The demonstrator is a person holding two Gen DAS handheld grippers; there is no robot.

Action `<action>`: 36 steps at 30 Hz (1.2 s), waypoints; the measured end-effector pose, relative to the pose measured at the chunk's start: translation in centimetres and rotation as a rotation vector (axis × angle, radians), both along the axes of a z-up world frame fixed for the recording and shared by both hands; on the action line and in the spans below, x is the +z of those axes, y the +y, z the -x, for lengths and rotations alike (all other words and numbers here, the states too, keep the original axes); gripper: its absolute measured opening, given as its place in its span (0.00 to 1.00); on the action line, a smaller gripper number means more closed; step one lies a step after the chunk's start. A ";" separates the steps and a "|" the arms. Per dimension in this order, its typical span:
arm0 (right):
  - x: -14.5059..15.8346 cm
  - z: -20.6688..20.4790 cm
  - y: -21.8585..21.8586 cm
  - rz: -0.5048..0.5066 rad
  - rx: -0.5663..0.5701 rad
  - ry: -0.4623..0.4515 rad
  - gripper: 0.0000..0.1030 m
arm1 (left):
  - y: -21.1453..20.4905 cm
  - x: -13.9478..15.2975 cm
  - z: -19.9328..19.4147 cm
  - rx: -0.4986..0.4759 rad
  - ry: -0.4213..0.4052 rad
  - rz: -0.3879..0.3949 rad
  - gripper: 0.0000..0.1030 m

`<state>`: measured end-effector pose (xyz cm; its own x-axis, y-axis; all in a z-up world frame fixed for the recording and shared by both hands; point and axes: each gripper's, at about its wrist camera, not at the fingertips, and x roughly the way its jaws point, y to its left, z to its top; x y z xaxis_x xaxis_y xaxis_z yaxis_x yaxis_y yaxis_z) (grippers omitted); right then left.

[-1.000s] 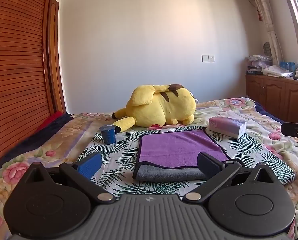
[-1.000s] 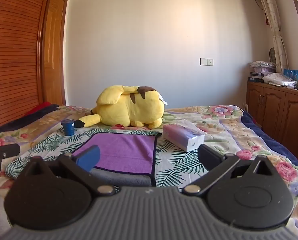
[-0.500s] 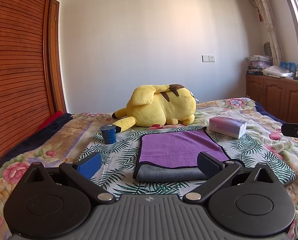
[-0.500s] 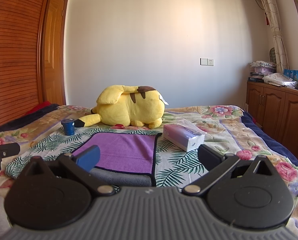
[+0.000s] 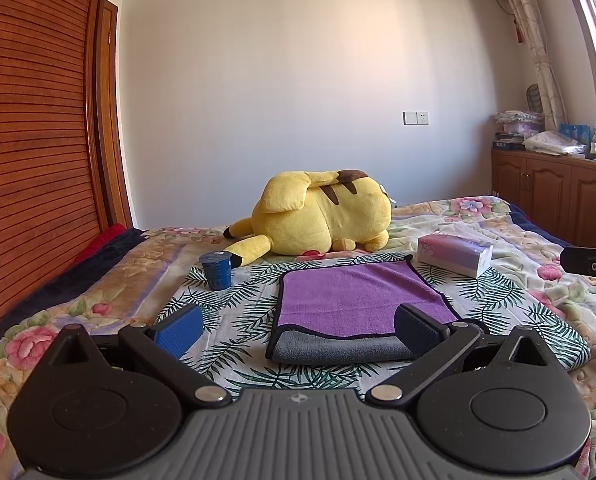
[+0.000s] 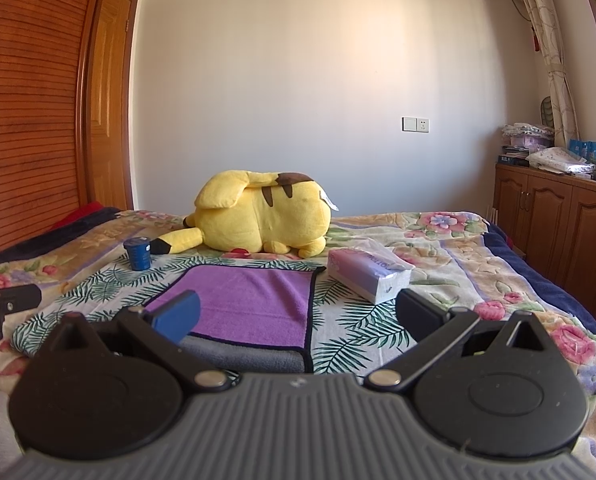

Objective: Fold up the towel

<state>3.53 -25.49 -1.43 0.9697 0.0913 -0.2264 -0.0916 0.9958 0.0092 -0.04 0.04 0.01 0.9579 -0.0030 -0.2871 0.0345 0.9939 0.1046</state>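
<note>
A wide bed (image 5: pixel 510 280) fills both views, covered by a soft quilted blanket printed with pink flowers, and over its middle lies a thinner white sheet (image 5: pixel 233 316) patterned with green palm fronds. At the far edge of that sheet rests a rounded yellow plush toy (image 5: pixel 322 216) with brown stripes on its back, lying on its side. The towel (image 5: pixel 354 304) sits flat on the palm-print sheet just in front of the toy — a rectangle of fuzzy purple pile edged with a dark binding, its near end folded so a grey underside shows as a thick rolled band. To its right lies a rectangular pack of tissues (image 5: pixel 454 252) in glossy pink and white wrap, near the towel's far corner but apart from it; to the left stands a small blue cup (image 5: pixel 216 270), tapered, with a foil lid. The left gripper (image 5: pixel 298 330) hangs low just short of the towel's near edge, its blue-padded fingers spread wide and empty, the right finger overlapping the towel's near right corner in view. The right gripper (image 6: pixel 300 314) is likewise spread and empty — the towel lies ahead and to its left, touching neither.
</note>
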 end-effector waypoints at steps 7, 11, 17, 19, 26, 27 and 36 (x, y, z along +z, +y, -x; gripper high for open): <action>0.0 0.0 0.0 0.000 0.000 0.000 1.00 | 0.0 0.0 0.0 0.000 -0.001 0.000 0.84; 0.0 0.0 0.0 0.000 0.000 0.000 1.00 | 0.0 0.0 0.0 0.000 -0.001 -0.001 0.84; 0.1 -0.1 0.0 0.001 0.000 0.001 1.00 | 0.0 0.0 0.0 0.000 -0.002 -0.001 0.84; 0.0 0.0 0.1 0.001 0.000 0.001 1.00 | 0.0 0.0 0.0 0.000 -0.001 -0.002 0.84; 0.0 -0.1 0.1 0.001 0.000 0.002 1.00 | 0.0 0.0 0.0 0.000 -0.002 -0.003 0.84; 0.0 0.0 0.1 0.001 0.000 0.002 1.00 | 0.0 0.0 0.0 0.000 -0.002 -0.003 0.84; 0.0 0.0 0.0 0.001 0.000 0.002 1.00 | 0.7 0.6 -0.2 0.000 0.000 -0.005 0.84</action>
